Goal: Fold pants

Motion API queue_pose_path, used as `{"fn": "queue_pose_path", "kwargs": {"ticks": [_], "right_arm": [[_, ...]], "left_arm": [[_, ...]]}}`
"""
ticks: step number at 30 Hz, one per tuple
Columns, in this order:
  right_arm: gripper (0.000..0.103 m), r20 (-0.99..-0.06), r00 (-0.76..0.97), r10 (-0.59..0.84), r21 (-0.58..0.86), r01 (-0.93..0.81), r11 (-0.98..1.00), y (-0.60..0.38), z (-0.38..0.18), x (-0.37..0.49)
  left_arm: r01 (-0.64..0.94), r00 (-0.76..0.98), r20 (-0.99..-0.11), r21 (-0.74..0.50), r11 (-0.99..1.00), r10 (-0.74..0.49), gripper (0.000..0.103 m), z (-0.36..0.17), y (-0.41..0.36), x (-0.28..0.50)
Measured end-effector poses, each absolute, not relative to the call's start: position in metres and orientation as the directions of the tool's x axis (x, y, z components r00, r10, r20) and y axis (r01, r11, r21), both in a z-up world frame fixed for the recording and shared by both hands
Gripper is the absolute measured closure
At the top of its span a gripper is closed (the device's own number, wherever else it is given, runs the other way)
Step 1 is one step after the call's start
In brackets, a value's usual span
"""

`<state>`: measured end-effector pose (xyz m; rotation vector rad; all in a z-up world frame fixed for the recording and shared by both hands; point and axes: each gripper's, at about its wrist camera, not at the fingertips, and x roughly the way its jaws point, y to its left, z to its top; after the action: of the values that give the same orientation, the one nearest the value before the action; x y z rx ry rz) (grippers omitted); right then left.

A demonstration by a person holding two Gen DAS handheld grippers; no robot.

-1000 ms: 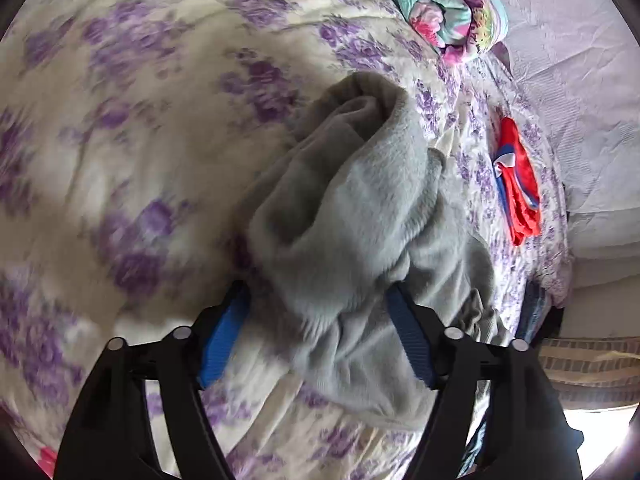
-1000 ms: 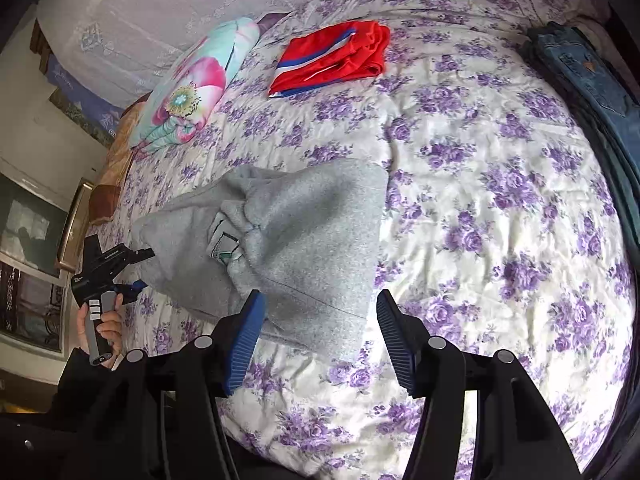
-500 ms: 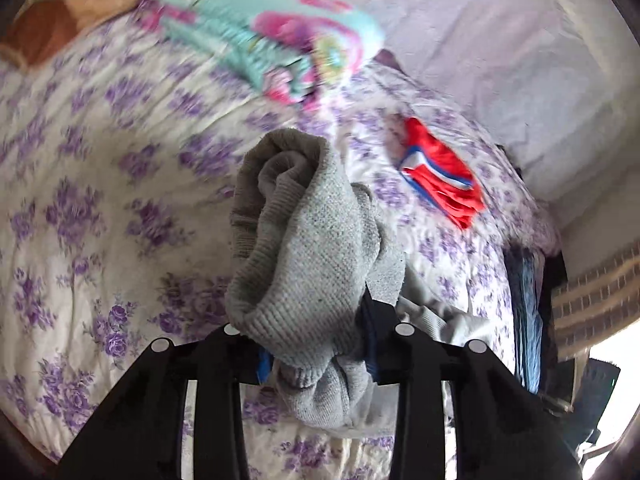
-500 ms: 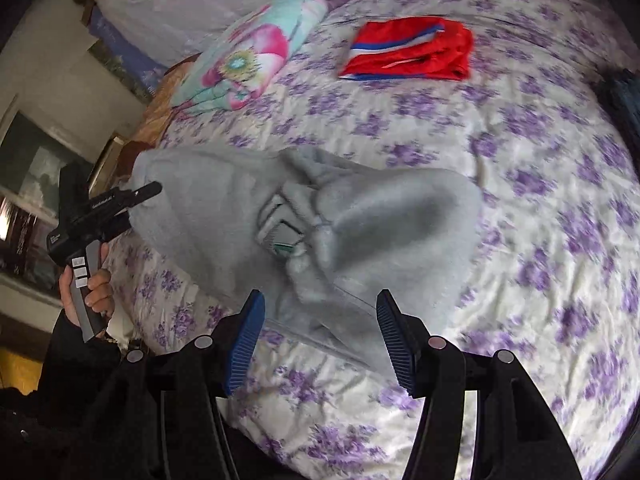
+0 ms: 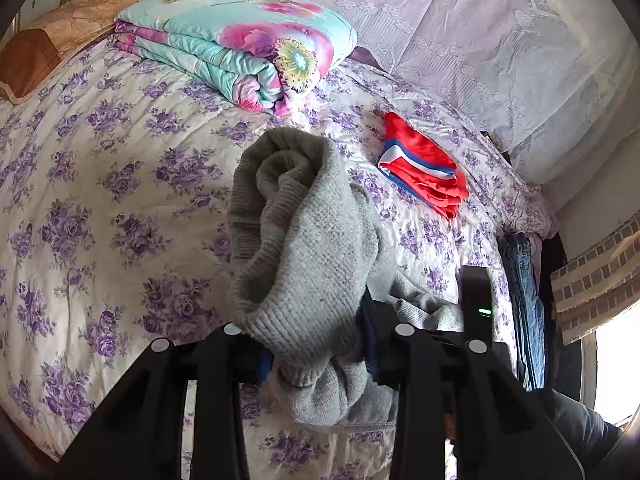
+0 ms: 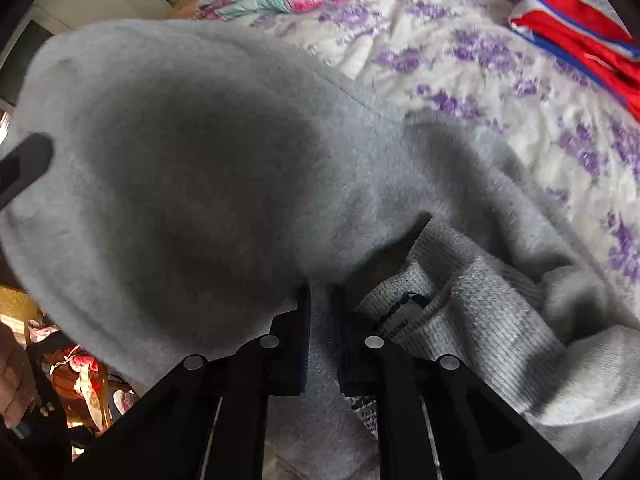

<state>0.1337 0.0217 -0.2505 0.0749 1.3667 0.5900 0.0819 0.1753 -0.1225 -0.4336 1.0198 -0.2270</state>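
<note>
Both ends now clamped, where a second ago both sets of jaws stood wide apart around loose cloth. Left tool (image 5: 316, 360) pinched shut on the ribbed cuff end of the grey pants (image 5: 308, 248), blue pads nearly hidden by the bunched knit; the cuff rolled up and over the fingers, raised off the bed (image 5: 80, 200) rather than lying on it as it did a second back. Right tool (image 6: 322, 328) closed down to a narrow slit on a fold of the same fleece, close to the ribbed waistband and its label, a thin strip of grey showing between the pads.

Meaning for the task, as a judgement: grasping done at both ends, lifting begun, the fold itself not yet laid. Probably the start of carrying one end across to the other, or of shaking the garment flat first; cannot tell which. Soft, thick fleece, likely to sag and bunch in the middle unless held taut between the two grips.

Just beyond the right tool, most of the pants ballooning up close to the lens, blurred and shadowed, partly resting on the bed to the right. Far left in that view, a dark tip of the other tool at the cloth's edge.

Farther out on the purple-flowered bed: a folded red garment (image 5: 428, 168) with blue and white stripes, well apart from the pants; a folded floral quilt (image 5: 240, 40) near the head; jeans (image 5: 524, 304) at the right edge.
</note>
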Motion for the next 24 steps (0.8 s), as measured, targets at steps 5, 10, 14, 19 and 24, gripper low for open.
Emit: {"fn": "queue_pose_path", "kwargs": {"ticks": [5, 10, 14, 19, 24], "right_arm": [[0.092, -0.88, 0.041, 0.474, 0.436, -0.326, 0.839, 0.018, -0.245, 0.14], [0.092, -0.839, 0.185, 0.512, 0.455, -0.277, 0.846, -0.053, -0.178, 0.131], [0.088, -0.81, 0.33, 0.484, 0.459, -0.156, 0.875, -0.142, -0.14, 0.105], [0.087, -0.812, 0.438, 0.386, 0.45, 0.049, 0.892, -0.237, -0.128, 0.045], [0.086, -0.804, 0.5, 0.321, 0.482, 0.233, 0.845, -0.306, -0.141, -0.018]], "left_arm": [[-0.014, 0.488, -0.793, -0.423, 0.906, -0.363, 0.07, -0.128, 0.164, 0.083], [0.054, 0.493, -0.786, -0.4, 0.915, -0.372, 0.07, -0.114, 0.15, 0.08], [0.135, 0.503, -0.78, -0.356, 0.925, -0.373, 0.07, -0.101, 0.123, 0.074], [0.267, 0.483, -0.766, -0.332, 0.905, -0.424, 0.07, -0.085, 0.073, 0.07], [0.449, 0.392, -0.757, -0.338, 0.827, -0.522, 0.07, -0.08, -0.006, 0.061]]}}
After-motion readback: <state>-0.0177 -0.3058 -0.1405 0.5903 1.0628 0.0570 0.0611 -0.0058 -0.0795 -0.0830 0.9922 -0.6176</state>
